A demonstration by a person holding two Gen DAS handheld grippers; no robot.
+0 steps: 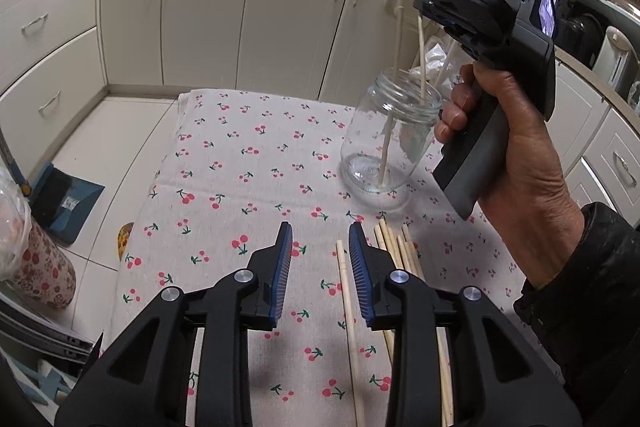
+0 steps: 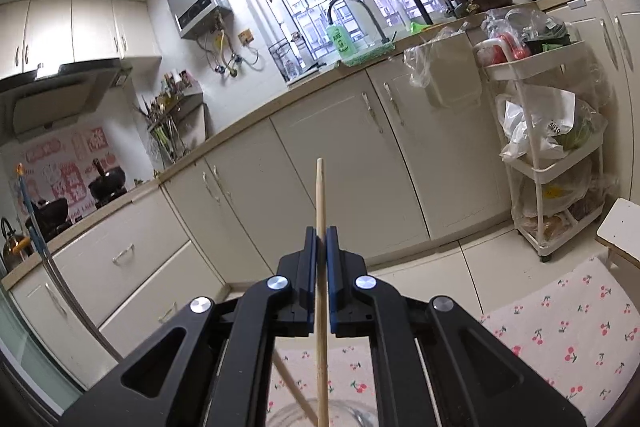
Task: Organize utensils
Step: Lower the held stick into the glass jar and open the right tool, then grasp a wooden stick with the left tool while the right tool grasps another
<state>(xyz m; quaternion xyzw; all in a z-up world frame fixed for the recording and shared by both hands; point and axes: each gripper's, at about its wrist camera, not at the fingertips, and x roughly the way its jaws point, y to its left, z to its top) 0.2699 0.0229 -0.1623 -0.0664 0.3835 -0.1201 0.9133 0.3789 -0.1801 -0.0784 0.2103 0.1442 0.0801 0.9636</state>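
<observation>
A clear glass jar [image 1: 388, 139] stands on the cherry-print cloth [image 1: 248, 163] and holds one wooden chopstick [image 1: 390, 115]. My right gripper [image 1: 430, 11] is above the jar, shut on a second chopstick [image 1: 421, 59] held upright with its lower end inside the jar mouth. In the right wrist view that chopstick [image 2: 321, 267] runs between the closed fingers [image 2: 321, 239], and the jar rim [image 2: 340, 413] shows at the bottom. My left gripper [image 1: 320, 239] is open and empty, low over the cloth. Several loose chopsticks [image 1: 348, 307] lie by its right finger.
Cream kitchen cabinets [image 1: 248, 15] stand beyond the table's far edge. A blue dustpan [image 1: 64, 199] and a floral bin [image 1: 44, 267] sit on the floor at left. A white trolley [image 2: 552, 147] with bags stands at right, beside a small stool [image 2: 620, 227].
</observation>
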